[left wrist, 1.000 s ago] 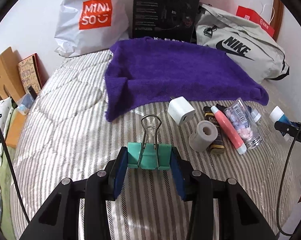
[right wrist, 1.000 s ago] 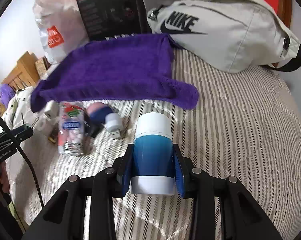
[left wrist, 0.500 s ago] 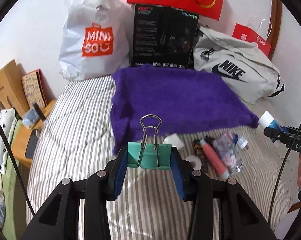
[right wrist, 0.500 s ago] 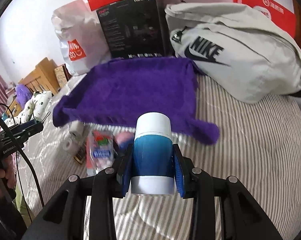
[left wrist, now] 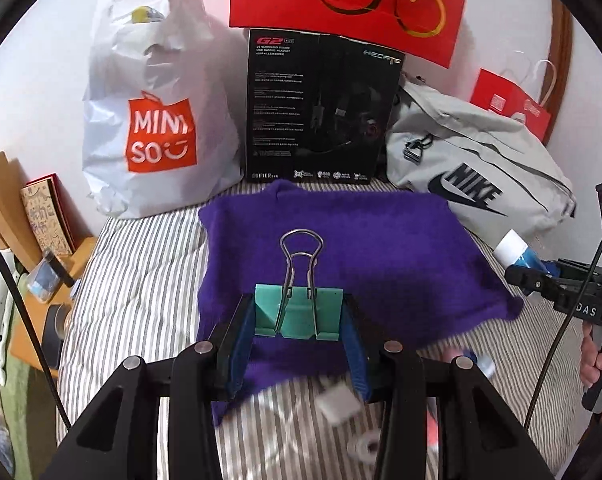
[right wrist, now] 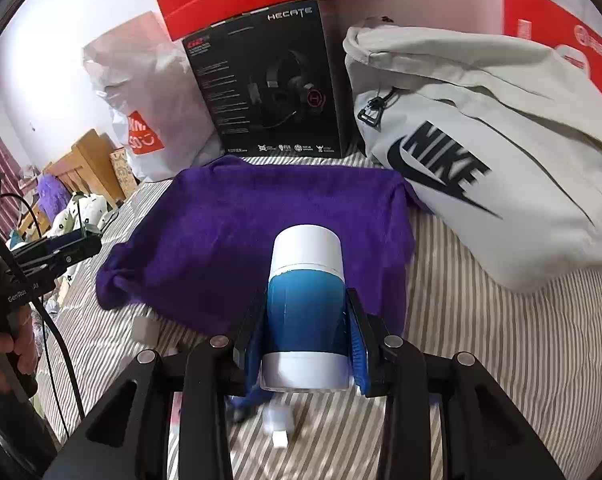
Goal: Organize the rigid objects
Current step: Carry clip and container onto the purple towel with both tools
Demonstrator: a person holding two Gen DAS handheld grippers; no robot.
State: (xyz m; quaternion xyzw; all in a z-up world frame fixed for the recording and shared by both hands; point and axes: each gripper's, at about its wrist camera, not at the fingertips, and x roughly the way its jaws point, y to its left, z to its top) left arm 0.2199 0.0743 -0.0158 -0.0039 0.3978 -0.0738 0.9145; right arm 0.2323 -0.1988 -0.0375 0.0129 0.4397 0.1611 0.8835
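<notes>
Pinching a teal metal binder clip (left wrist: 299,312), the left tongs (left wrist: 299,330) hang over the near edge of the purple towel (left wrist: 361,248); the right tongs (right wrist: 306,332) clamp a blue-and-white cylindrical bottle (right wrist: 306,296) above the same edge. Nothing lies on the towel yet, and several small items remain on the striped bed (left wrist: 141,280) short of it

Nike bag (right wrist: 501,128) (grey), headset box (left wrist: 321,108).

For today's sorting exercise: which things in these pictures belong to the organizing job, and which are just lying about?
Job: green binder clip in left gripper; blue-and-white bottle in right gripper; purple towel.
Lying about: Miniso bag; headset box; Nike bag.
</notes>
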